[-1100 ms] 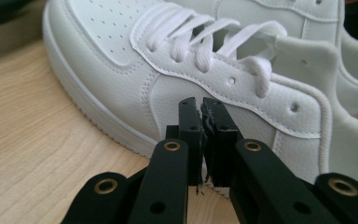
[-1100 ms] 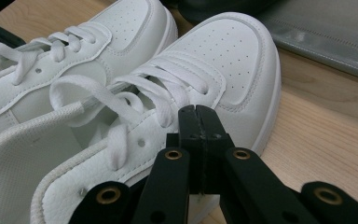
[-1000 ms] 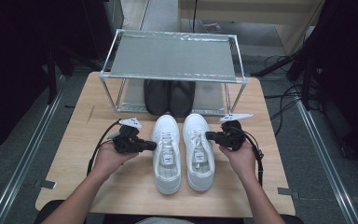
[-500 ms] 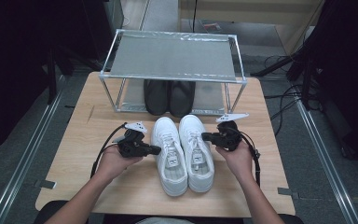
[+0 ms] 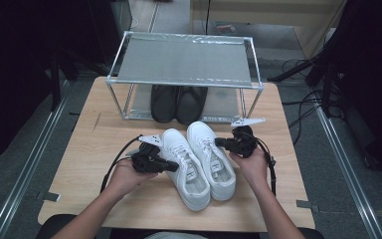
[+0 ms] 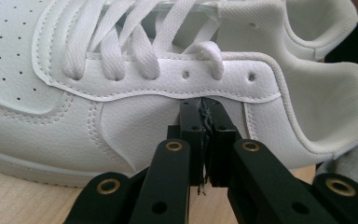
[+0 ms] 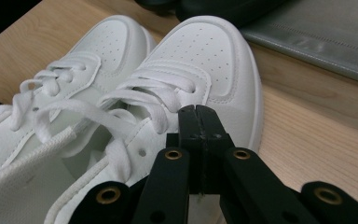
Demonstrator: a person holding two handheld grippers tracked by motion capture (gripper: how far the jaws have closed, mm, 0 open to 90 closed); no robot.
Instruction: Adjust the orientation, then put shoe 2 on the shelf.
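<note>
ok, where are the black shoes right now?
In the high view the black shoes sit side by side under the metal rack, at the table's far side, just beyond the white sneakers' toes.

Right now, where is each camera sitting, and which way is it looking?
High view: above the person's side of the table, looking forward and down at the white shoes and the rack; both forearms, left gripper and right gripper show.
Left gripper view: on the left gripper, looking along its shut jaws at the side of the left shoe.
Right gripper view: on the right gripper, jaws shut, looking over the laces toward the rack.
All three share the white shoes.
</note>
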